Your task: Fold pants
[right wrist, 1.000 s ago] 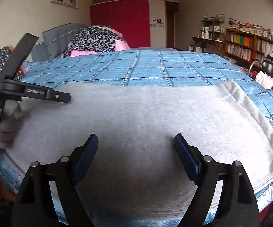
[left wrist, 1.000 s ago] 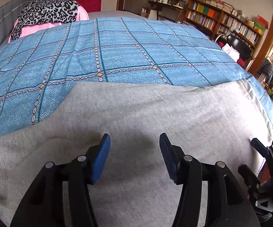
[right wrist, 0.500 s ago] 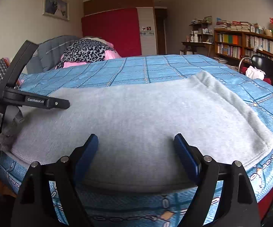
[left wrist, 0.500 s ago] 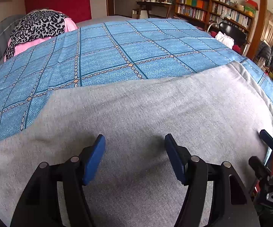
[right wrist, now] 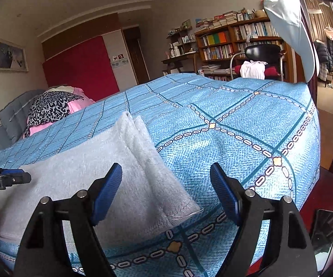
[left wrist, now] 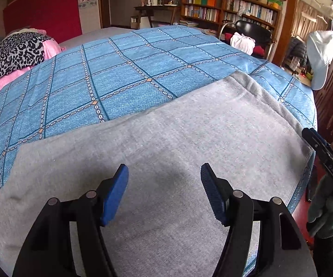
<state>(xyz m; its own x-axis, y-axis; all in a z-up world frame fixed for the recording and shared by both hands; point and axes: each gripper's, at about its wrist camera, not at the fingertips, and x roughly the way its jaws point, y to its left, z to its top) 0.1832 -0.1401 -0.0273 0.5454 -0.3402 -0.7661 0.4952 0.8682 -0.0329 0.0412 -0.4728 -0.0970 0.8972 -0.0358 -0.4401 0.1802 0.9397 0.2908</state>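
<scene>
Shifted rightward: both views.

L wrist: left gripper [left wrist: 164,190] now over mid pants [left wrist: 189,143], jaws apart, empty, having just widened. Pants flat on blue bedspread [left wrist: 120,73].

R wrist: right gripper [right wrist: 166,190] now at pants' end hem [right wrist: 157,184], jaws narrowing, not yet gripping. Likely next: pinch hem for fold.

The pants [left wrist: 166,143] lay flat on the bed [left wrist: 111,80], directly beneath and ahead of the left gripper [left wrist: 164,180]. Their end edge sat under the right gripper [right wrist: 165,180], with bare bedcover [right wrist: 247,124] ahead and to its right. Beyond both grippers, pillows [right wrist: 51,108] lay at the bed's far left, a chair [right wrist: 262,57] and bookshelf [right wrist: 231,39] behind the far right.
</scene>
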